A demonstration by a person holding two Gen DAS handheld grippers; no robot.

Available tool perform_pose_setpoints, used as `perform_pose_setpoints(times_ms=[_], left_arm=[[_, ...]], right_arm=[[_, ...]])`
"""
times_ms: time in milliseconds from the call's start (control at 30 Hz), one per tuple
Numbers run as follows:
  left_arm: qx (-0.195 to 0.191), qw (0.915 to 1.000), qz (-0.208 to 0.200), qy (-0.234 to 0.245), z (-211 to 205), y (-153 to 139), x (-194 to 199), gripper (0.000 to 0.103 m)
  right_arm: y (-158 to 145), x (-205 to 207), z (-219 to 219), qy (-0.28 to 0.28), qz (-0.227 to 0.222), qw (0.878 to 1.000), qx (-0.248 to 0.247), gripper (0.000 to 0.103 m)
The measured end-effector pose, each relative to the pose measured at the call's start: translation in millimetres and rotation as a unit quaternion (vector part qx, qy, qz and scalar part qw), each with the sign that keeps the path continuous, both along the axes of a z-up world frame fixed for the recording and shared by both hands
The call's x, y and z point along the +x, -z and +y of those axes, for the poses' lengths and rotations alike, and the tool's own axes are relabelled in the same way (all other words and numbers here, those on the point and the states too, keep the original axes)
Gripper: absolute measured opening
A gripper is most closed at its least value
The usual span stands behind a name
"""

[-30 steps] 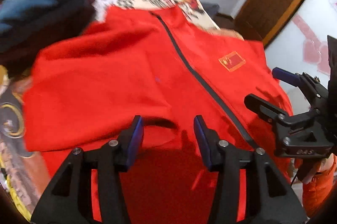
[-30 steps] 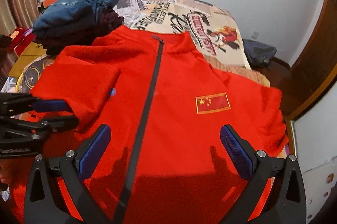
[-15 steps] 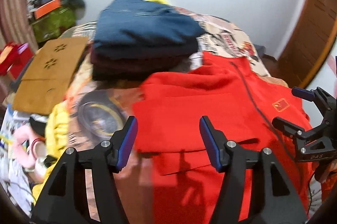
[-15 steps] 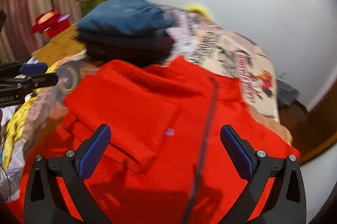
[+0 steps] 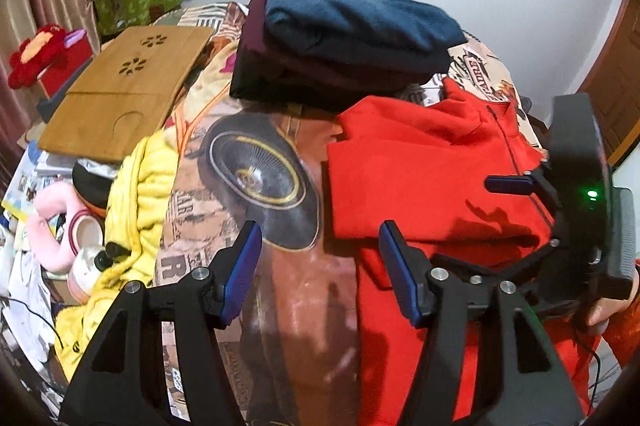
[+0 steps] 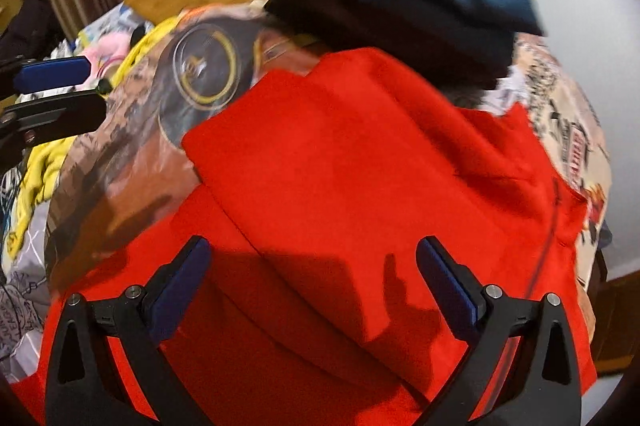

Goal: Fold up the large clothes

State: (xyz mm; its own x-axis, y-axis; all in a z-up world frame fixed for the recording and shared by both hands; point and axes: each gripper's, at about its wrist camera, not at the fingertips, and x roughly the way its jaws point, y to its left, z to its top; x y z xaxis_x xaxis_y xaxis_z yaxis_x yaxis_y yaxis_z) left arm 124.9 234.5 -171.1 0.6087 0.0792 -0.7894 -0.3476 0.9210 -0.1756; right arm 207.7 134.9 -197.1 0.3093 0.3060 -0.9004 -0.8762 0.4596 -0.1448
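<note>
Red jacket (image 6: 360,185) lying on bed (image 5: 280,306), one sleeve folded in, rest pending; left gripper (image 5: 320,266) and right gripper (image 6: 312,286) hovering, fingers spread, gripping nothing.

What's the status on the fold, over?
Left tongs open, empty, over the bedspread. Right tongs open above the red jacket, one side folded in. Stacked clothes crowd the collar end.

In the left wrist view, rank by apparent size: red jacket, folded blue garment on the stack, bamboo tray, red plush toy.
1. red jacket
2. folded blue garment and bamboo tray: they look alike, and differing distance from the camera leaves the order unsure
3. red plush toy, clearly smallest, though farthest off
</note>
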Motion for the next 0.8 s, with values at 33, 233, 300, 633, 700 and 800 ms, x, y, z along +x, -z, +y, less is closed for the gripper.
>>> perform_pose_setpoints(times_ms=[33, 233, 300, 633, 700, 800], left_arm=[[-0.001, 1.0, 0.002, -0.002, 1.1, 3.1, -0.5, 0.06], [-0.003, 0.9998, 0.021, -0.002, -0.7, 19.9, 1.5, 0.06], [-0.005, 0.9997, 0.024, 0.003, -3.2, 24.6, 3.5, 0.06], [-0.01, 0.9978, 0.056, 0.034, -24.9, 45.3, 19.9, 0.06], [-0.002, 0.9973, 0.062, 0.039, -30.9, 46.2, 22.0, 0.06], [0.021, 0.996, 0.074, 0.046, -41.1, 46.2, 23.8, 0.06]], right_arm=[[2.3, 0.2, 3.6, -0.005, -0.001, 1.0, -0.005, 0.101], [9.9, 3.5, 14.7, -0.008, -0.013, 1.0, -0.011, 0.069], [8.9, 5.7, 13.1, -0.007, -0.014, 1.0, 0.001, 0.053], [-25.9, 27.5, -15.6, 0.052, -0.009, 0.996, 0.078, 0.007], [-41.6, 37.3, -28.5, 0.074, -0.006, 0.992, 0.104, 0.007], [-65.7, 48.9, -49.4, 0.099, -0.024, 0.986, 0.135, 0.007]])
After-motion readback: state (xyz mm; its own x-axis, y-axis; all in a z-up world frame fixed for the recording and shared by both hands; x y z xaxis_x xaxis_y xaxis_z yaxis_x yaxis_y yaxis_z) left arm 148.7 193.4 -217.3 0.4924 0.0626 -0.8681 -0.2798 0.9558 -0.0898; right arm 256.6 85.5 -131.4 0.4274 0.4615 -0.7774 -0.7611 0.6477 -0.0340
